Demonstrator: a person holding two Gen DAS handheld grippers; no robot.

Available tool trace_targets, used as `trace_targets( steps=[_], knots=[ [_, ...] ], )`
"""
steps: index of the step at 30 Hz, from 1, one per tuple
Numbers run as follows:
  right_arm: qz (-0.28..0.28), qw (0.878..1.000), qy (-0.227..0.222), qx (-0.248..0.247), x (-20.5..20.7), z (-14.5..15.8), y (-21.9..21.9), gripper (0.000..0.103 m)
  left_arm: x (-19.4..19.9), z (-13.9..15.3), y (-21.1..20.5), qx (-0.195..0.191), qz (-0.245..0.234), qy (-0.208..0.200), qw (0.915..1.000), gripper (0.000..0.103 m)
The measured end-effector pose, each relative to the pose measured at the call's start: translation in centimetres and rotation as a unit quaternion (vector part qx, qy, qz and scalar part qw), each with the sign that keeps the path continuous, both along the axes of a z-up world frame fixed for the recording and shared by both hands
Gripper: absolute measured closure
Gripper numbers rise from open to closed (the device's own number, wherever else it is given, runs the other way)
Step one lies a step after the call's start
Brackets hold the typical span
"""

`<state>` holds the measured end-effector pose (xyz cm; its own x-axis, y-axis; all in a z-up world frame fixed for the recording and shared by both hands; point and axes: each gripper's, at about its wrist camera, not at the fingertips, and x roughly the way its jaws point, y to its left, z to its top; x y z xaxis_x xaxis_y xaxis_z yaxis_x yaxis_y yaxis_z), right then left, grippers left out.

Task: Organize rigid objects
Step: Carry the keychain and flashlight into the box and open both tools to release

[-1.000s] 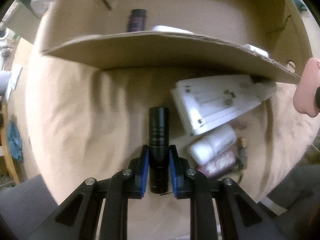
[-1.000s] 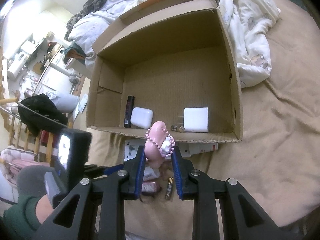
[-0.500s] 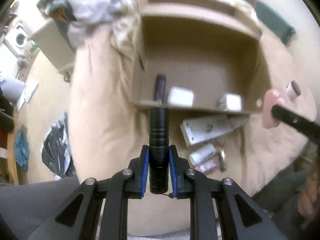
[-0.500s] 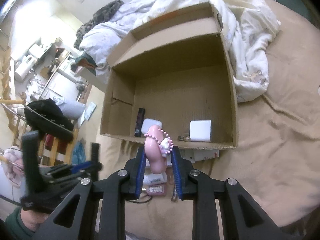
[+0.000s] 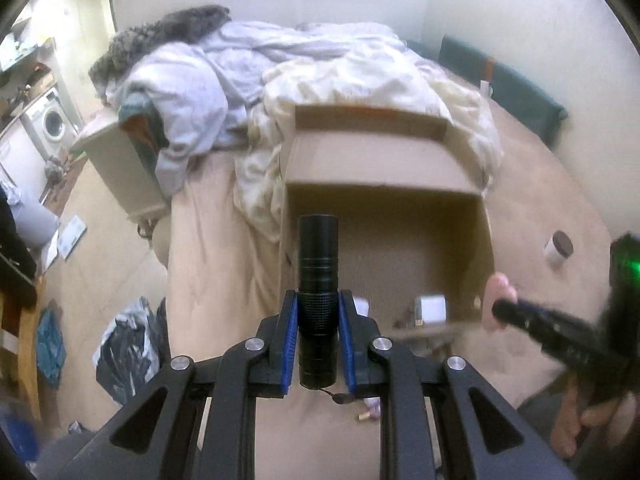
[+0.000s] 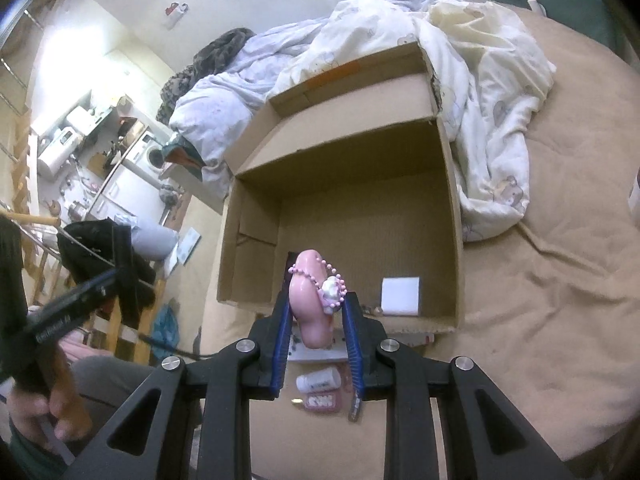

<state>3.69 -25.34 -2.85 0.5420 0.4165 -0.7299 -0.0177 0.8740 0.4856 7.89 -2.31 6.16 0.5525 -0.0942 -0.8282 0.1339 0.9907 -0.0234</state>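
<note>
Looking down at the cardboard box (image 6: 450, 216) on the bed (image 6: 560, 300), I see a white block (image 6: 400, 295) inside, while my left gripper (image 5: 318, 312) clamps a black flashlight (image 5: 318, 280) and my right gripper (image 6: 316, 312) a pink case (image 6: 310, 300).

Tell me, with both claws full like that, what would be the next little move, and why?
Probably carry the black flashlight forward and down into the open cardboard box. The left gripper is shut on it above the bed, short of the box, where a white cube already lies. The right gripper holds a pink beaded trinket, likely to follow.
</note>
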Motion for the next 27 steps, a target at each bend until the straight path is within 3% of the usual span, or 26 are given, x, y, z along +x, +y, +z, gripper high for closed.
trace_targets(
  steps=[6,12,15,20,27],
  knots=[
    [0.0,1.0,-0.01,0.002,2.0,1.4,-0.2,0.076,3.4,1.7,-0.6,0.006,0.002,-0.025,0.9997,0.086],
    [-0.004,0.999,-0.034,-0.018,5.9,4.0,-0.7,0.076,7.9,4.0,-0.3,-0.034,0.017,-0.046,0.9982,0.086],
    [-0.005,0.999,-0.043,-0.025,7.7,3.9,-1.0,0.076,10.3,4.0,-1.1,-0.036,0.019,-0.056,0.9976,0.086],
    [-0.017,1.0,-0.006,-0.023,9.2,0.2,-1.7,0.076,12.2,0.5,-2.4,-0.024,0.01,-0.041,0.9988,0.086],
    [-0.006,0.998,0.036,-0.042,10.2,-3.3,-0.6,0.076,12.9,-8.2,-3.4,0.008,-0.003,0.036,0.9993,0.086]
  ],
)
